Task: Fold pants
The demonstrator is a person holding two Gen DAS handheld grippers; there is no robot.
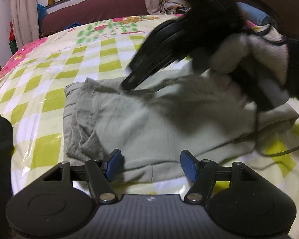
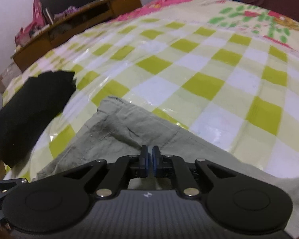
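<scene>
The pants (image 1: 149,123), soft, light and limp, lie partly folded near the bed's (image 1: 49,63) front edge. The right gripper (image 2: 149,157) pinches a fabric fold; the left gripper (image 1: 151,163) hovers wide open, empty. Best grasped at hem corners.

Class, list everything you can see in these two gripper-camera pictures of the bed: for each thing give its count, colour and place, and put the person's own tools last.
Pants: one, pale grey-green, partly folded on the bed.
Bed cover: one, yellow-green and white checks under clear plastic, pink edge.
Dark cloth: one, black, bed's edge.
Wooden desk: one, brown, beside the bed.
Headboard: one, maroon, far end.
Curtains: pale, by the window.
Left gripper: blue pads, open over the pants.
Right gripper: blue pads, shut on the pants' fabric.
</scene>
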